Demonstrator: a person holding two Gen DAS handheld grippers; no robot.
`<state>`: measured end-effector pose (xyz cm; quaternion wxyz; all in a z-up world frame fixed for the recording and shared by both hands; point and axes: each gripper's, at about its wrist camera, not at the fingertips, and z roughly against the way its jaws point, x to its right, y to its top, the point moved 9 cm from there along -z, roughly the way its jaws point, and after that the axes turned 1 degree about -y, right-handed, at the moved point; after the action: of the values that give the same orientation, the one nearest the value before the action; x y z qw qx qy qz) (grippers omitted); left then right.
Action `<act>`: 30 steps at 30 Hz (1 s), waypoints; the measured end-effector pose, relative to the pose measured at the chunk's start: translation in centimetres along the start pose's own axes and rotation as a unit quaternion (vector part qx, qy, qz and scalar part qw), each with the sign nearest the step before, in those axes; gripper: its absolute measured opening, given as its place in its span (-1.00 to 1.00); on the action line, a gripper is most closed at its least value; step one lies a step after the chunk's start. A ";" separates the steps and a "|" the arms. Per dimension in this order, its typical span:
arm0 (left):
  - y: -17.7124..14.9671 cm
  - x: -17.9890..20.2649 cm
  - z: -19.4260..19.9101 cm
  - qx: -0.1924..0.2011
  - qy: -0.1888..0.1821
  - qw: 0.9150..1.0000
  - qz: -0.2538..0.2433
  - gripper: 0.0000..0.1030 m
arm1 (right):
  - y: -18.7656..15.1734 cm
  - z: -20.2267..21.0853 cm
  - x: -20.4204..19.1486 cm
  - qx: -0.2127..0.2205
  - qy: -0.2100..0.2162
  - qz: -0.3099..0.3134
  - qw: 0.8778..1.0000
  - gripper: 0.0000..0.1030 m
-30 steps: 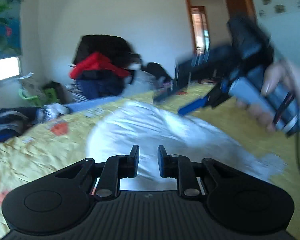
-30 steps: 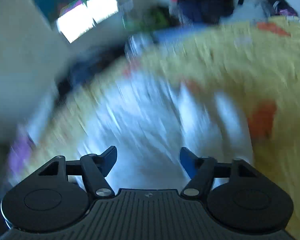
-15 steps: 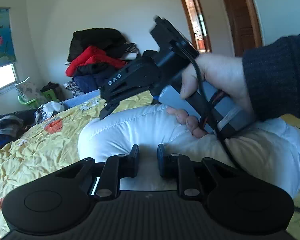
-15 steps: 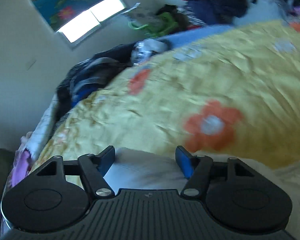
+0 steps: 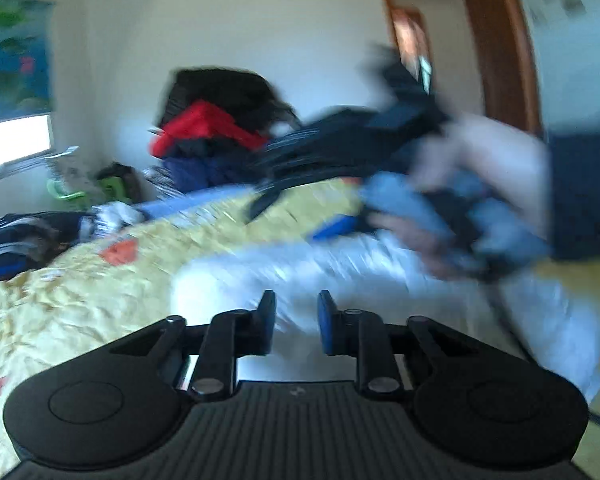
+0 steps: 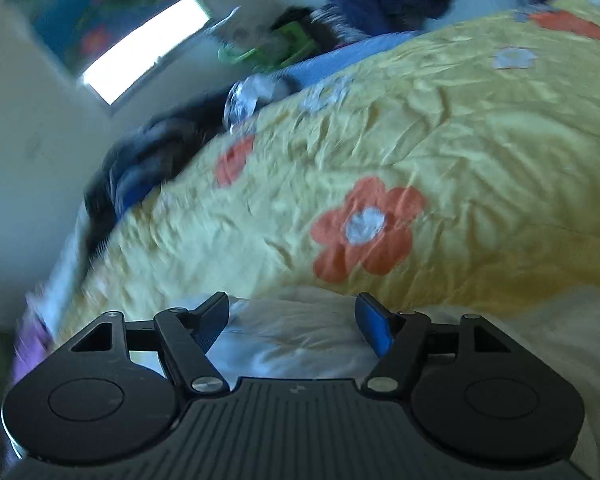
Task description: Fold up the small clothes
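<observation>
Left wrist view: left tongs (image 5: 296,322) narrowly parted, just been opening, nothing gripped; white garment (image 5: 340,268) lies on yellow floral bedspread (image 5: 80,300) just beyond tips. Right tongs (image 6: 292,320) wide apart, just been opening, nothing gripped; garment's edge (image 6: 300,336) between and below fingers, bedspread (image 6: 460,140) beyond. Person's hand (image 5: 480,184) holds right tongs above garment, blurred.

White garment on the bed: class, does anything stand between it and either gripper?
Nothing visible does. The white garment lies directly ahead of the left gripper, and directly under the right gripper, on the yellow quilt.
</observation>
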<state>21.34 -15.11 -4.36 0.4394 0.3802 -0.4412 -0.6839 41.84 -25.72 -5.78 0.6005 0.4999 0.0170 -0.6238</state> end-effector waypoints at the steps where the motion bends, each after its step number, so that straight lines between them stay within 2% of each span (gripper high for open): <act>1: 0.8 -1.2 1.2 0.015 0.005 1.000 0.023 0.16 | 0.2 1.9 -0.5 0.007 0.023 -0.008 1.000 0.65; 2: 1.5 -2.7 2.3 0.029 0.012 0.998 0.049 0.92 | 0.1 4.2 -1.0 0.011 0.041 -0.005 0.999 0.74; 3: 2.0 -4.6 3.0 0.037 0.025 0.996 0.083 1.00 | -0.2 5.8 -1.0 0.013 0.042 0.003 0.999 0.95; 4: 2.0 -6.4 3.3 0.032 0.029 0.992 0.122 1.00 | -0.6 7.6 -0.6 0.014 0.031 0.012 0.999 0.99; 5: 1.5 -8.1 2.8 0.005 0.016 0.986 0.164 1.00 | -1.2 9.6 0.3 0.015 0.016 0.017 1.000 0.97; 6: 0.8 -9.6 2.0 -0.028 0.002 0.978 0.209 1.00 | -1.6 11.1 1.2 0.018 0.007 0.015 1.000 0.93; 8: -0.7 -11.4 0.6 -0.067 -0.021 0.959 0.275 1.00 | -2.4 14.2 4.1 0.034 -0.012 -0.010 0.999 0.92; 11: -2.3 -11.3 -2.0 -0.121 -0.067 0.936 0.324 0.93 | -4.0 16.1 8.3 0.020 -0.036 -0.068 0.997 0.88; 15: -3.6 -9.8 -5.0 -0.169 -0.133 0.901 0.378 0.91 | -6.3 15.1 11.5 -0.023 -0.037 -0.118 0.992 0.83; 17: -4.5 -9.2 -6.1 -0.193 -0.139 0.883 0.404 0.91 | -7.1 14.2 11.6 -0.038 -0.026 -0.122 0.991 0.83; 19: -5.1 -8.8 -7.1 -0.203 -0.148 0.872 0.420 0.82 | -7.9 12.9 11.5 -0.053 -0.018 -0.124 0.991 0.84; 20: -5.3 -8.7 -7.6 -0.210 -0.150 0.869 0.423 0.71 | -8.1 12.4 11.5 -0.053 -0.009 -0.125 0.991 0.87; 21: -5.6 -8.7 -7.9 -0.215 -0.147 0.869 0.421 0.71 | -8.1 12.0 11.3 -0.052 0.003 -0.125 0.991 0.90; 23: -5.7 -8.0 -7.9 -0.214 -0.146 0.871 0.417 0.61 | -8.3 11.3 10.8 -0.059 0.028 -0.138 0.988 0.88; 25: -5.5 -7.6 -8.3 -0.213 -0.146 0.876 0.407 0.55 | -8.5 10.5 10.4 -0.067 0.044 -0.137 0.987 0.75; 27: -5.3 -7.5 -8.7 -0.213 -0.148 0.880 0.399 0.54 | -8.9 9.6 9.8 -0.077 0.035 -0.105 0.991 0.18; 30: -5.0 -8.0 -8.2 -0.210 -0.148 0.884 0.391 0.33 | -9.5 9.1 9.0 -0.080 0.047 -0.097 0.991 -0.08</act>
<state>30.07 -8.70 -10.67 0.6703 -0.0306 -0.4601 -0.5815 31.05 -35.32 -12.49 0.5740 0.4746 0.1434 -0.6517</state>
